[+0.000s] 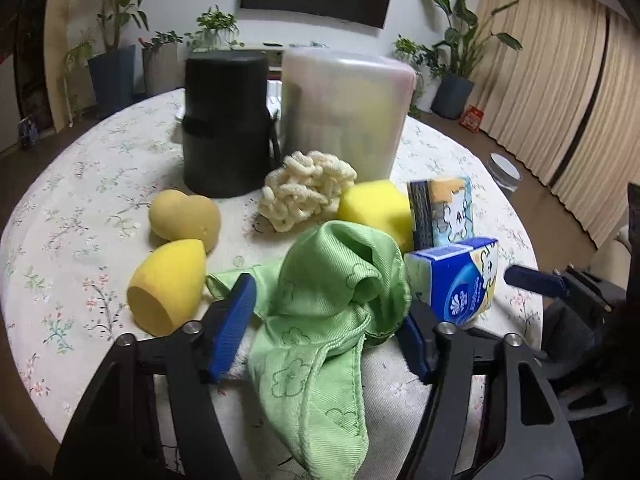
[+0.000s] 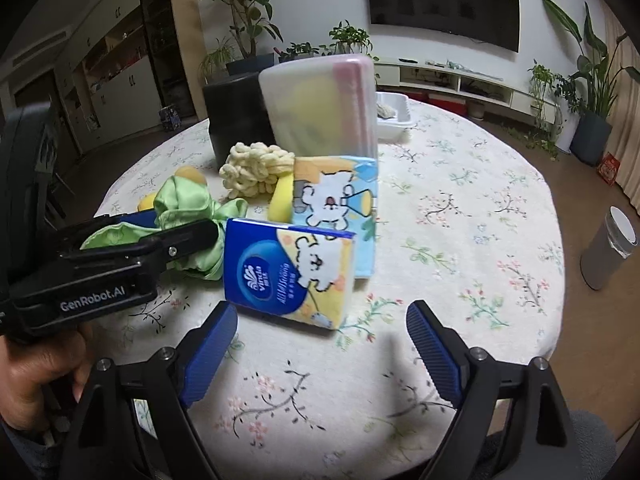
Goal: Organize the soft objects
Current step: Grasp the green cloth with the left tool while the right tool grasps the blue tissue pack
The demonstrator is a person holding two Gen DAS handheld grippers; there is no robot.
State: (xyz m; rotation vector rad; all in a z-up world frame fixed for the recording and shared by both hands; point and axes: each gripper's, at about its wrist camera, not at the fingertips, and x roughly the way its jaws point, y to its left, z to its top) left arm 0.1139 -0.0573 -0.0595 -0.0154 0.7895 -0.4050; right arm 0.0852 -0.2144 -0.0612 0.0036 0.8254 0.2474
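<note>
A crumpled green cloth (image 1: 324,300) lies on the round floral table (image 1: 80,184), between the open fingers of my left gripper (image 1: 324,312); the fingers straddle it without squeezing. Around it sit a yellow egg sponge (image 1: 168,282), a yellow heart sponge (image 1: 185,216), a cream knotted scrubber (image 1: 308,190), a yellow block sponge (image 1: 378,208) and two tissue packs (image 1: 460,276). In the right wrist view my right gripper (image 2: 320,340) is open and empty just before the blue tissue pack (image 2: 288,276). The cloth (image 2: 188,208) and left gripper (image 2: 176,236) lie to its left.
A black cylinder container (image 1: 226,124) and a translucent plastic box (image 1: 344,112) stand behind the soft things. A white tray (image 2: 394,116) sits at the table's far side. A grey bin (image 2: 608,252) stands on the floor to the right.
</note>
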